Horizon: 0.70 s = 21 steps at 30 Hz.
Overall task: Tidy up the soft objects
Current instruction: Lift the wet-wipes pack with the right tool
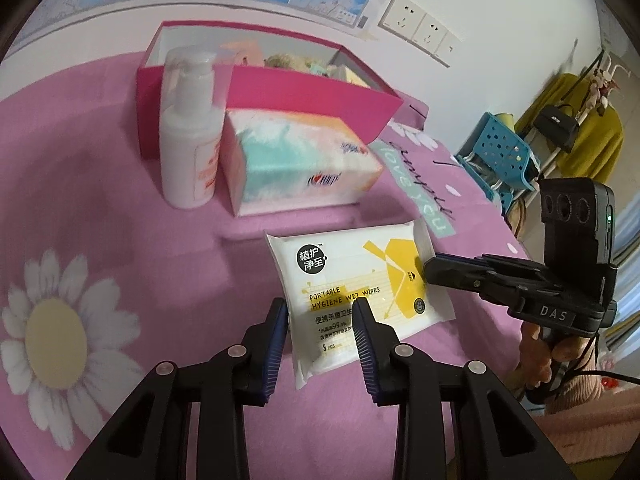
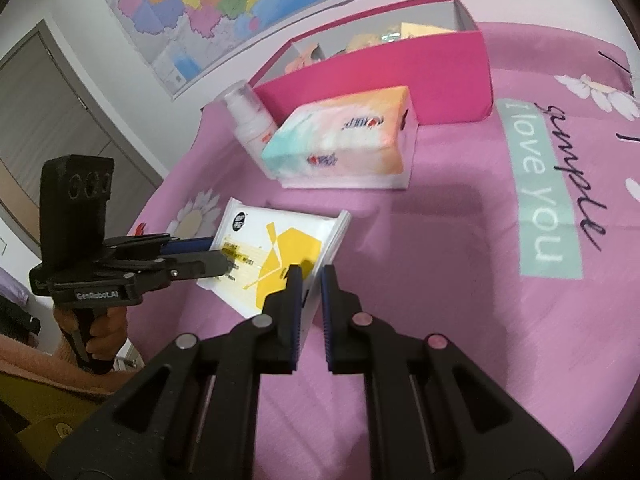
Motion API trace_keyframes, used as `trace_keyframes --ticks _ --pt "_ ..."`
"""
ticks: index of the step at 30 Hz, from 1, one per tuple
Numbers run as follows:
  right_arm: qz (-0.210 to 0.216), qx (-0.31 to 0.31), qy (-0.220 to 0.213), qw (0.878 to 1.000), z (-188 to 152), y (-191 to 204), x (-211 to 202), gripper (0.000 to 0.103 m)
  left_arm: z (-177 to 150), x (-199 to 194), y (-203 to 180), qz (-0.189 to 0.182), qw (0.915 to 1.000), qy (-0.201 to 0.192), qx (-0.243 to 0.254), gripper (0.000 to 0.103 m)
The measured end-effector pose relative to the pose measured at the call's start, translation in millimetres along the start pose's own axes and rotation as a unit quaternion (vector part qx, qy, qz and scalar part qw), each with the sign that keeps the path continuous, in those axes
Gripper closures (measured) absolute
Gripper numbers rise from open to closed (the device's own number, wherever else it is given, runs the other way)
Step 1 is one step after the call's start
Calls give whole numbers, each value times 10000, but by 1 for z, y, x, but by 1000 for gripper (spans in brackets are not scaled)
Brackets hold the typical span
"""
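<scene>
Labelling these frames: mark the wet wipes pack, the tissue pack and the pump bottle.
wet wipes pack (image 1: 352, 280), left wrist view, on its printed front.
tissue pack (image 2: 344, 136), right wrist view, on its top face.
pump bottle (image 1: 188, 152), left wrist view, on its white body.

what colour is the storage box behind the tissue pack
Bright pink outside, white inside; the storage box shows best in the left wrist view, behind the tissue pack.

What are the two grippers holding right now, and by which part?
Both are at the white-and-yellow wet wipes packet. The right gripper straddles its lifted end edge; the left gripper straddles its other end. Whether either actually clamps cannot be told.
</scene>
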State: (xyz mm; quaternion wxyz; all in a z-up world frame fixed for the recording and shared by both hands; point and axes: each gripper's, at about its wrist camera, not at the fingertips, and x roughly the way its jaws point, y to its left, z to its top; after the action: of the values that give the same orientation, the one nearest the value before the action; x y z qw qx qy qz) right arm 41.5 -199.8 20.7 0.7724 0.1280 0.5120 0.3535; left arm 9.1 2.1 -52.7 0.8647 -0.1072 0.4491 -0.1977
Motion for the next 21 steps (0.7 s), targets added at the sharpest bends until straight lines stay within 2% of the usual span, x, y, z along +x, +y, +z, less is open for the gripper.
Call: trace_keyframes --ticks 21 --pt "-48 64 -136 9999 9 -9 -2 92 9 -2 -10 105 9997 -140 176 71"
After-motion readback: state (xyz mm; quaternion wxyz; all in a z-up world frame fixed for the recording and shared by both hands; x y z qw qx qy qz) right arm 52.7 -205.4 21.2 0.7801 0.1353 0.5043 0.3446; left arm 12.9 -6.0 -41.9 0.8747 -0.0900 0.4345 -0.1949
